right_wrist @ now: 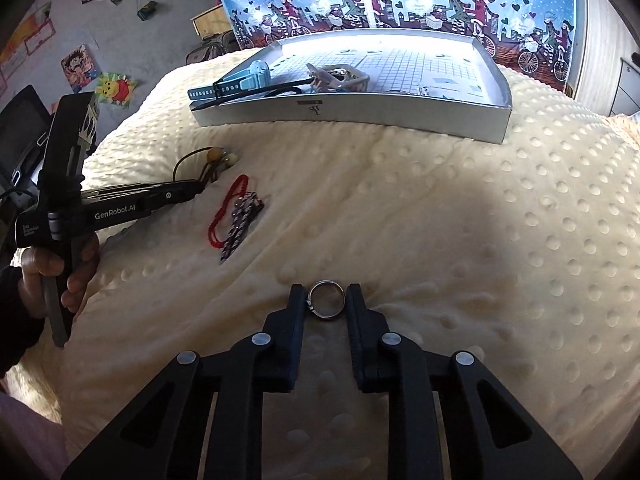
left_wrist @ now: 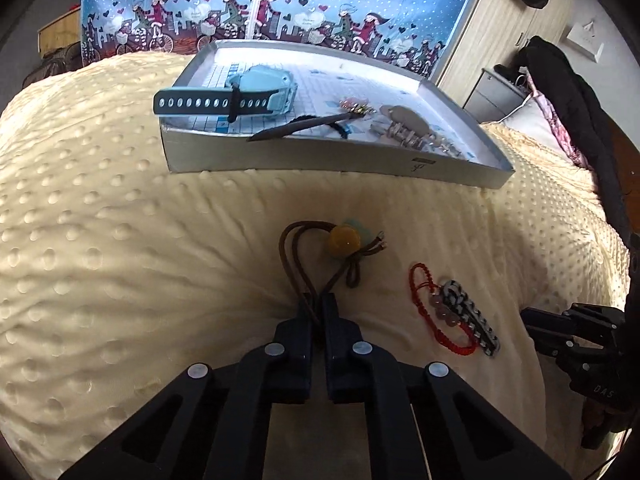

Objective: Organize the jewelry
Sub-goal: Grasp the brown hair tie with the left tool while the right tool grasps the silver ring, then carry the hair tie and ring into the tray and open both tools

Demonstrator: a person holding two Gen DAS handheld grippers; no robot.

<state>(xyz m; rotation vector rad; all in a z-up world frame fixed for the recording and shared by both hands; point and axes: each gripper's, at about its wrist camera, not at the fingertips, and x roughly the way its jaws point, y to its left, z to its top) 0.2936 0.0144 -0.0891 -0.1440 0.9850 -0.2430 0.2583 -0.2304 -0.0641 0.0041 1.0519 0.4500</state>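
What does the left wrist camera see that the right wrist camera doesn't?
Only the left wrist view shows the left hand-held gripper shut on the brown cord from close up, and a dark coat at right. Only the right wrist view shows the ring between the right hand-held gripper's fingers, and wall stickers. Both show the tray, watch and red bracelet.

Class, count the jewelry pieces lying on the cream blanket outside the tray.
4: brown beaded cord in the left gripper, red bracelet, striped clip across it, ring between right gripper fingers.
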